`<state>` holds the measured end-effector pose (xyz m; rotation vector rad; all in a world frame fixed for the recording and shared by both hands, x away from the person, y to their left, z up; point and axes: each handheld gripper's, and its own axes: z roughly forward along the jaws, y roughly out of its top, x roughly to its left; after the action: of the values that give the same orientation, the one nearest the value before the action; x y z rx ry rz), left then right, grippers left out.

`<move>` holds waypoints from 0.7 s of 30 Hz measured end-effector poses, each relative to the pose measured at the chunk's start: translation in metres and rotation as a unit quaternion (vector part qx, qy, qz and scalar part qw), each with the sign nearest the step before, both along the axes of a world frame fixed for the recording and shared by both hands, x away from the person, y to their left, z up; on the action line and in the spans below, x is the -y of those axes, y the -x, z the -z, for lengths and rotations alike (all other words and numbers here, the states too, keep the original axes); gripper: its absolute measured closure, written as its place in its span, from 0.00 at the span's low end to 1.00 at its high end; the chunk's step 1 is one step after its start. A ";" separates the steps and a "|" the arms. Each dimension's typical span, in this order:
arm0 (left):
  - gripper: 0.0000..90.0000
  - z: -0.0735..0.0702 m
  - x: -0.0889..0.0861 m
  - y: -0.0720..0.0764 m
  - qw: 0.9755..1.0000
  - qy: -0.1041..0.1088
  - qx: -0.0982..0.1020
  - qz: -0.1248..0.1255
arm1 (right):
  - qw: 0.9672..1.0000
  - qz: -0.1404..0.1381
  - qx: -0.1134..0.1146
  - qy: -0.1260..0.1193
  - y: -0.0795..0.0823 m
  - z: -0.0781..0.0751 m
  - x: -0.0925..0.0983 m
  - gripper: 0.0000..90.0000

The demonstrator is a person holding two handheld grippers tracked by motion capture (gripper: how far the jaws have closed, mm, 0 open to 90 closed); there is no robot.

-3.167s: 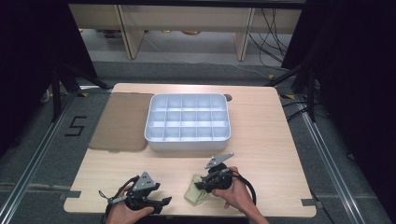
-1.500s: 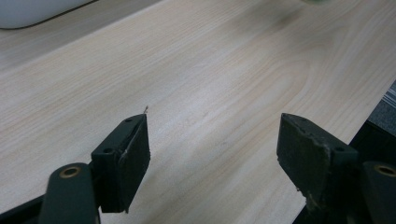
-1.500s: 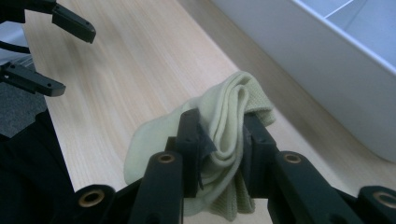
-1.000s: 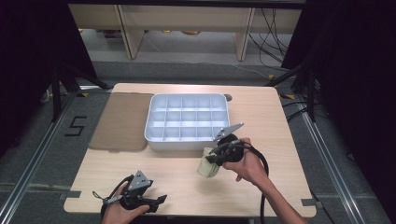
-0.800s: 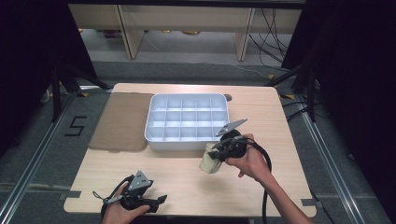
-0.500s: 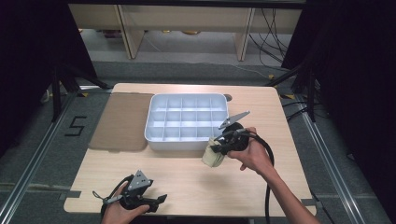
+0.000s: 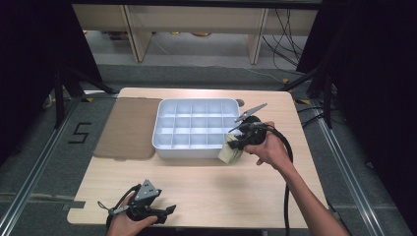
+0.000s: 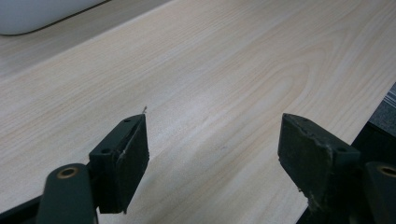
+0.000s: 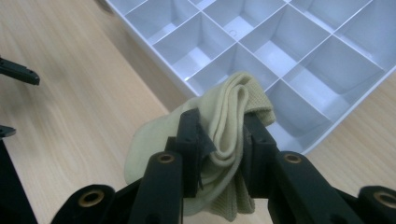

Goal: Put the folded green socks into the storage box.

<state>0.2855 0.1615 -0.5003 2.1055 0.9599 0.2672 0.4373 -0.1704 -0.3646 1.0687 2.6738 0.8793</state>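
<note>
A: At the near right corner of the white compartment tray (image 7: pixel 195 129), what is the right tool (image 7: pixel 240 143) doing?

B: Its jaws are clamped on a folded pale yellow sock (image 9: pixel 219 154), which hangs above the table (image 7: pixel 211 191) just at the tray's rim. In the right gripper view the sock's top fold sits over the nearest corner compartments.

A: So the pick-up is done?

B: I'd judge so. The sock is lifted and brought to the tray, but not yet inside any compartment. What is left is to carry it over a cell, lower it and let go.

A: And the left tool (image 7: pixel 147 211)?

B: It rests low at the near left edge of the table, jaws spread wide with nothing between them, well apart from the tray. Every compartment I can see is bare.
</note>
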 end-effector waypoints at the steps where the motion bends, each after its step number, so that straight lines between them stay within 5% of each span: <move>1: 0.27 0.000 -0.001 0.000 1.000 -0.005 -0.001 0.004 | 1.000 -0.001 0.003 -0.001 -0.003 0.000 0.000 0.81; 21: 0.27 -0.002 -0.003 -0.001 1.000 0.001 0.000 0.000 | 0.999 0.034 0.008 0.016 -0.051 0.001 0.003 0.81</move>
<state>0.2863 0.1642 -0.4984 2.1040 0.9605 0.2669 0.4884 -0.1730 -0.3657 1.1329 2.6140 0.8265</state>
